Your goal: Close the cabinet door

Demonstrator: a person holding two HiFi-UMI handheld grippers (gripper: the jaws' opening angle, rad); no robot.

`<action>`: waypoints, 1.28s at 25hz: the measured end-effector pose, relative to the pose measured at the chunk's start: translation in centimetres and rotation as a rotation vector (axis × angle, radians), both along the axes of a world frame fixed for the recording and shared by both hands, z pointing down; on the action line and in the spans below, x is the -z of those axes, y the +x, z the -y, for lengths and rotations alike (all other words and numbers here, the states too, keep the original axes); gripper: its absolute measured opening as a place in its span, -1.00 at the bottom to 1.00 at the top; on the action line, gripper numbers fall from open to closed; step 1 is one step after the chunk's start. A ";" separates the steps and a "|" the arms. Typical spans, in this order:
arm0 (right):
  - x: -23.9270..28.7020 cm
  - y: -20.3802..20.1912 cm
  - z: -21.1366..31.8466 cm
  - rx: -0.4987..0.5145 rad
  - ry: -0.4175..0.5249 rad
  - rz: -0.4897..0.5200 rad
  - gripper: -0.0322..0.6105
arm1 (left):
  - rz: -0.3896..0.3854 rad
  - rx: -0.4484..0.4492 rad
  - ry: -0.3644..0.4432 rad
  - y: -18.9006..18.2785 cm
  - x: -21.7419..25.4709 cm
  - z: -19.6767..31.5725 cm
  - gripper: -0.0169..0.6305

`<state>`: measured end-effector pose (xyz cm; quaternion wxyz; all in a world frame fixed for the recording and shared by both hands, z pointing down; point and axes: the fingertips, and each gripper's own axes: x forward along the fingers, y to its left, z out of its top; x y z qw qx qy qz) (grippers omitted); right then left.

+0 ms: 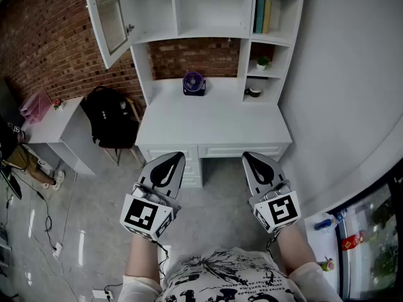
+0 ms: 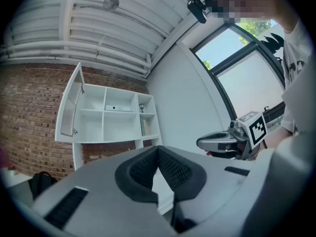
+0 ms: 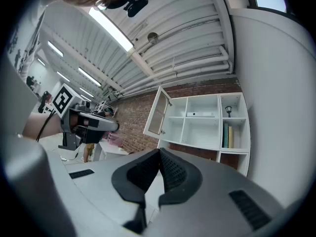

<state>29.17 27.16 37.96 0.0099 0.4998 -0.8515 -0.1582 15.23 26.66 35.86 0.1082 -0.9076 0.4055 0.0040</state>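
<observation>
- The left gripper (image 1: 170, 161) and right gripper (image 1: 254, 161) are being held before the table (image 1: 214, 124) — fingers (image 2: 140, 174) clenched, nothing grasped.
- The cabinet door (image 1: 108, 17) is being seen swung open — upper left, well apart from both.

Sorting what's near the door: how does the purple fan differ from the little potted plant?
The purple fan stands on the desk top; the potted plant sits higher, on a shelf in the right column. The fan looks bigger and is purple; the plant is green in a pale pot. Both are upright, away from the open cabinet door.
</observation>
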 end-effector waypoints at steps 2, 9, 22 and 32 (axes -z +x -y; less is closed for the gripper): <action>0.1 0.1 0.0 0.001 0.003 0.001 -0.86 | 0.000 0.002 0.000 0.2 0.0 0.0 -0.92; 0.2 0.7 0.2 0.014 0.006 0.010 -0.86 | -0.001 0.002 -0.007 1.4 -0.2 0.3 -0.92; -0.1 -1.3 4.5 0.085 -0.011 0.051 -0.85 | -0.106 0.089 0.022 -2.2 0.7 4.4 0.05; 1.6 -12.7 14.5 0.154 0.009 0.043 -0.85 | -0.158 0.125 0.079 -14.1 3.2 13.5 0.05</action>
